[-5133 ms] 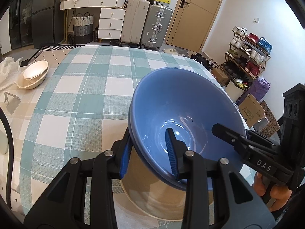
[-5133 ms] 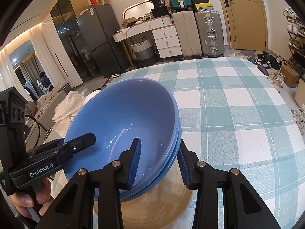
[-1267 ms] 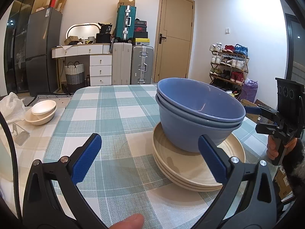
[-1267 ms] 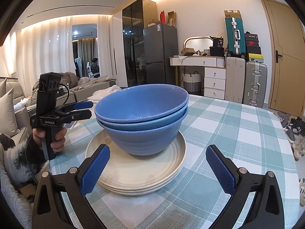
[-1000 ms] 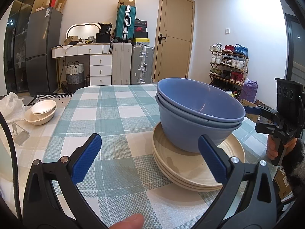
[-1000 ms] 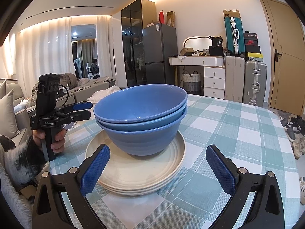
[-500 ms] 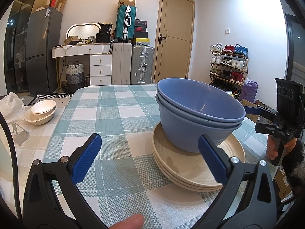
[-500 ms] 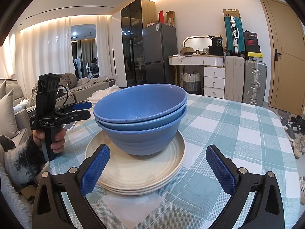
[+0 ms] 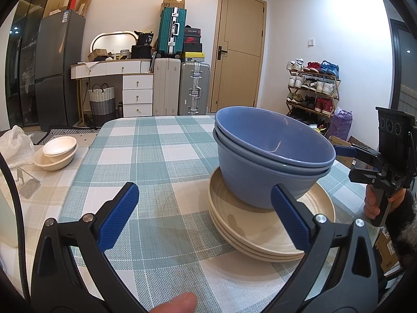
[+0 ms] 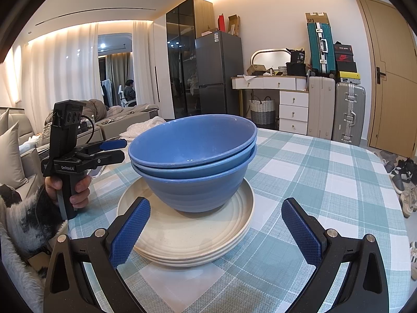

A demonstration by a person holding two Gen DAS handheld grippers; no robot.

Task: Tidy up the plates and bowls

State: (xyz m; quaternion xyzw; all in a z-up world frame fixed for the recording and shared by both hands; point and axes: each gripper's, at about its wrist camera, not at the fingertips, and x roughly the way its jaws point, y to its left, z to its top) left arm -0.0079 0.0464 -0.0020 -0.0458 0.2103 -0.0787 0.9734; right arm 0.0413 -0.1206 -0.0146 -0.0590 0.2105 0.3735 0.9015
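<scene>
Two nested blue bowls [image 9: 271,161] stand on a stack of cream plates [image 9: 263,232] on the checked tablecloth. They also show in the right wrist view: the bowls [image 10: 192,156] on the plates [image 10: 187,237]. My left gripper [image 9: 204,216] is open and empty, held back from the stack on its left side. My right gripper [image 10: 213,227] is open and empty, held back on the opposite side. Each gripper shows in the other's view, the right gripper [image 9: 346,152] and the left gripper [image 10: 113,148].
Two small cream bowls [image 9: 56,151] sit nested at the table's far left beside a white plastic bag [image 9: 14,143]. A clear stand [image 9: 24,182] lies near them. Suitcases, a dresser and a shoe rack stand beyond the table.
Five seconds ago both grippers were shut on the rims of the blue bowls over the plates. Now both are open and drawn back. Nothing has moved in the last second.
</scene>
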